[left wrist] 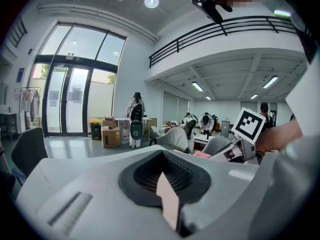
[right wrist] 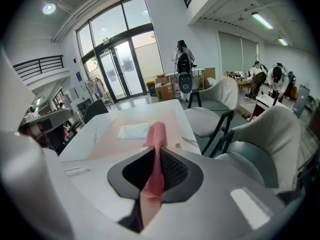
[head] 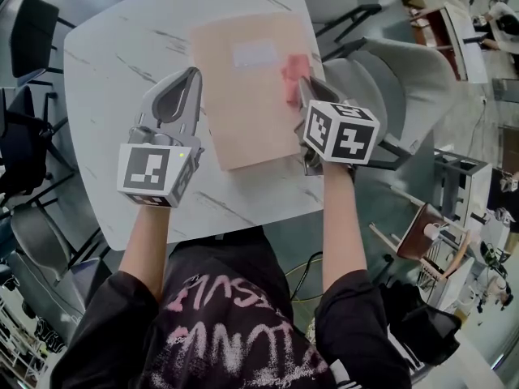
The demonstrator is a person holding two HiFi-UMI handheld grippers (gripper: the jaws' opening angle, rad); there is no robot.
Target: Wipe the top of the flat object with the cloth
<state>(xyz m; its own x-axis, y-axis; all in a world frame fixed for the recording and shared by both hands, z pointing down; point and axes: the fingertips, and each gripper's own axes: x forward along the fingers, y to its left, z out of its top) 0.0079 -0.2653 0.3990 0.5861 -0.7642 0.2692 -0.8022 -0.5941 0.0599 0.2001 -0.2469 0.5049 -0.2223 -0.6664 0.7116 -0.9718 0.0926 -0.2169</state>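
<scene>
A flat pinkish-tan object with a white label lies on the white marble table. My left gripper is at its left edge, shut on that edge; a thin tan sliver shows between the jaws of the left gripper. My right gripper is at the object's right edge, shut on a pink mesh cloth. In the right gripper view the cloth stands up out of the right gripper, with the flat object lying beyond it.
Grey padded chairs stand close to the table's right side, and dark chairs to its left. The table's near edge is by my body. Other desks, boxes and people are farther off in the hall.
</scene>
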